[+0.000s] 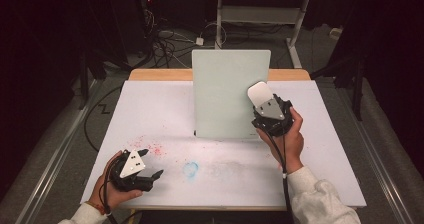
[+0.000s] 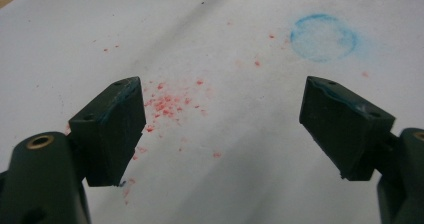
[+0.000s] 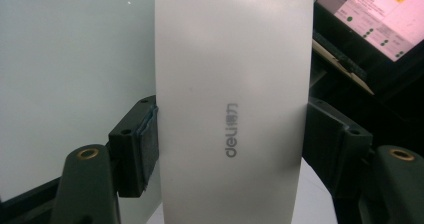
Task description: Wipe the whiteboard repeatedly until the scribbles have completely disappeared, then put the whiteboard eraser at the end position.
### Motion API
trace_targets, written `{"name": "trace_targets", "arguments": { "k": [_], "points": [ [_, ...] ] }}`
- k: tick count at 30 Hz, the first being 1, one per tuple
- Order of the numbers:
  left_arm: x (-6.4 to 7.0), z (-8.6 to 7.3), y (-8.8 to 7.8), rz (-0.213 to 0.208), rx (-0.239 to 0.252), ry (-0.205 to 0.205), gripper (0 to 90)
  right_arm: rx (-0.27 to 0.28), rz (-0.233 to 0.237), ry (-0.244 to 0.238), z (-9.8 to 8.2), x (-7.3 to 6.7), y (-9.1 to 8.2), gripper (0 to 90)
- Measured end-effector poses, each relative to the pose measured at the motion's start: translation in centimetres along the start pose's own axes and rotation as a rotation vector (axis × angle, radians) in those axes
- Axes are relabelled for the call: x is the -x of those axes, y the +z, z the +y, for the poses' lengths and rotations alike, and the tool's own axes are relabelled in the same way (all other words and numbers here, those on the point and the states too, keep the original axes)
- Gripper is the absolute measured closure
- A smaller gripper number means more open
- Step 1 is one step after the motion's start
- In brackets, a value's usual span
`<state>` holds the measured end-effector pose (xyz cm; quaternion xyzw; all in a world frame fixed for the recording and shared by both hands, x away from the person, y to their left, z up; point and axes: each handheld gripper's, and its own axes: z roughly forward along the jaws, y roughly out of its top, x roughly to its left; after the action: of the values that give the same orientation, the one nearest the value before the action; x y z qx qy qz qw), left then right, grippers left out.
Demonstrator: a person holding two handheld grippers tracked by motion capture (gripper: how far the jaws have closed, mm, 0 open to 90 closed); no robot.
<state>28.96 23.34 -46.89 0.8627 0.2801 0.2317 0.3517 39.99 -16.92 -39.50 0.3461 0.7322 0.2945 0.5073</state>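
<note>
A pale upright whiteboard (image 1: 225, 94) stands at the middle back of the white table (image 1: 325, 154). My right gripper (image 1: 265, 108) is shut on a white eraser (image 1: 260, 93) marked "deli", held at the board's right edge. In the right gripper view the eraser (image 3: 232, 84) stands upright between the jaws of the right gripper (image 3: 232, 149), with the board (image 3: 75, 74) behind at left. My left gripper (image 1: 153, 162) rests open low at the front left. Its jaws stand wide apart over red specks (image 2: 167, 104) in the left gripper view, the left gripper (image 2: 227, 119) holding nothing.
A blue ring stain (image 1: 190, 169) marks the table front centre, also visible as the blue ring (image 2: 323, 37) beyond the left jaws. Red specks (image 1: 150, 148) lie near the left hand. Cables (image 1: 165, 39) and a desk frame (image 1: 297, 29) sit on the floor behind. A lit monitor (image 3: 370, 19) glows beyond the eraser.
</note>
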Motion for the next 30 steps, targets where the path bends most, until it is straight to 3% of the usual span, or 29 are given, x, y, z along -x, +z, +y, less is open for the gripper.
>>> {"name": "trace_targets", "arguments": {
  "k": [5,17,25,30],
  "points": [
    [-0.2,0.1,0.3,-0.004,0.001,-0.002,17.8,0.049,0.074,0.007,-0.6,0.2,-0.9,31.2],
    [-0.2,0.2,0.5,-0.012,-0.002,0.009,17.9,0.094,0.252,-0.024,-1.3,-0.5,-3.4,31.2],
    [-0.2,0.3,0.8,-0.015,-0.008,0.006,17.8,0.067,0.458,-0.09,-2.0,-0.8,-4.4,31.1],
    [-0.2,0.3,0.8,-0.01,-0.012,0.007,17.8,0.045,0.593,-0.149,-2.4,-1.7,-4.5,31.1]
  ]
}}
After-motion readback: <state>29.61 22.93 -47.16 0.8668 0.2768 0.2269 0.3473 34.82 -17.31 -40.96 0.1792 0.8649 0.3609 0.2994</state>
